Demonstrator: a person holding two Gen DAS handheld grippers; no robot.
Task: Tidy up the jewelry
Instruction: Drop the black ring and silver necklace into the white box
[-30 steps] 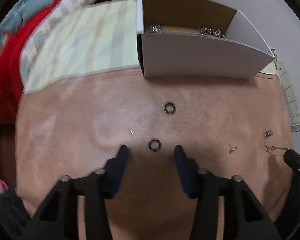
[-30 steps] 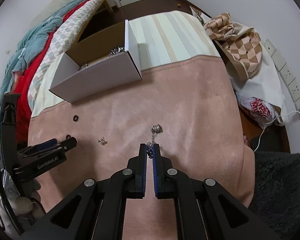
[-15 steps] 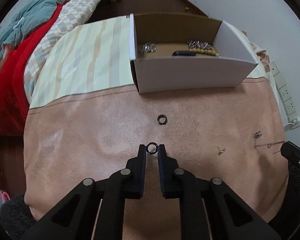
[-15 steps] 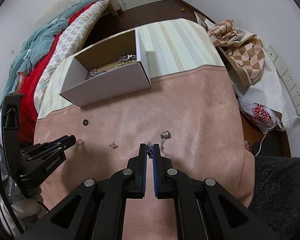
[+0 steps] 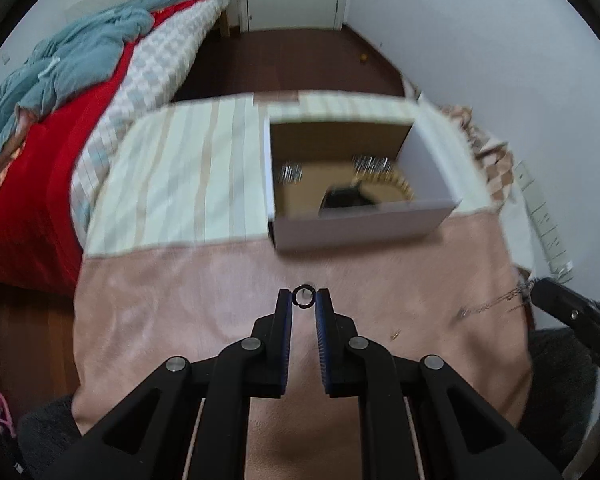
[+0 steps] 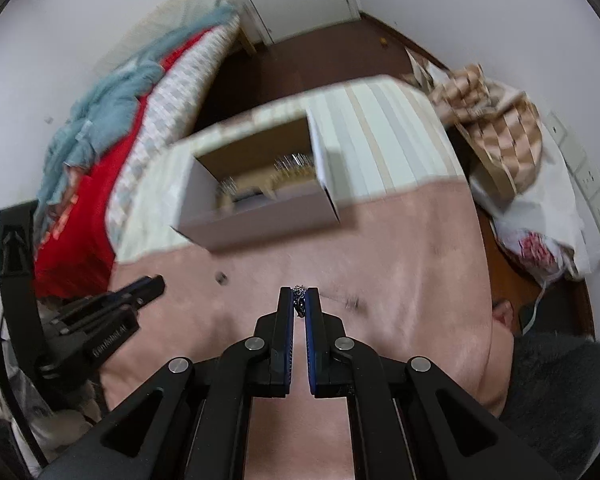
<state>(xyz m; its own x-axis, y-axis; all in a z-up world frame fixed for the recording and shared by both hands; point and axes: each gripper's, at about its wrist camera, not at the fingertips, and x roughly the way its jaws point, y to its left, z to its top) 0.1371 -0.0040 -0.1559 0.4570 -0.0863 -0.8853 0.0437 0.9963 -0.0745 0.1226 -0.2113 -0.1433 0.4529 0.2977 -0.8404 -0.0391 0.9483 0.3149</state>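
My left gripper (image 5: pixel 303 297) is shut on a small dark ring (image 5: pixel 302 295) and holds it above the pink cloth (image 5: pixel 180 312). My right gripper (image 6: pixel 299 300) is shut on a silver chain (image 6: pixel 299 295); the chain hangs from it in the left wrist view (image 5: pixel 496 302). An open white cardboard box (image 5: pixel 364 224) stands farther back with silver jewelry, beads and a dark item inside; it also shows in the right wrist view (image 6: pixel 260 220). A second dark ring (image 6: pixel 221 278) and a small earring (image 5: pixel 396 335) lie on the cloth.
A striped cream cloth (image 5: pixel 188 184) covers the far part of the table. A bed with red and teal blankets (image 5: pixel 40 128) lies left. A checked bag (image 6: pixel 496 136) and wall sockets (image 6: pixel 592 188) are on the right.
My left gripper closed on the near ring and lifted it. My right gripper rose with the chain. Both views now sit higher and show more of the room.
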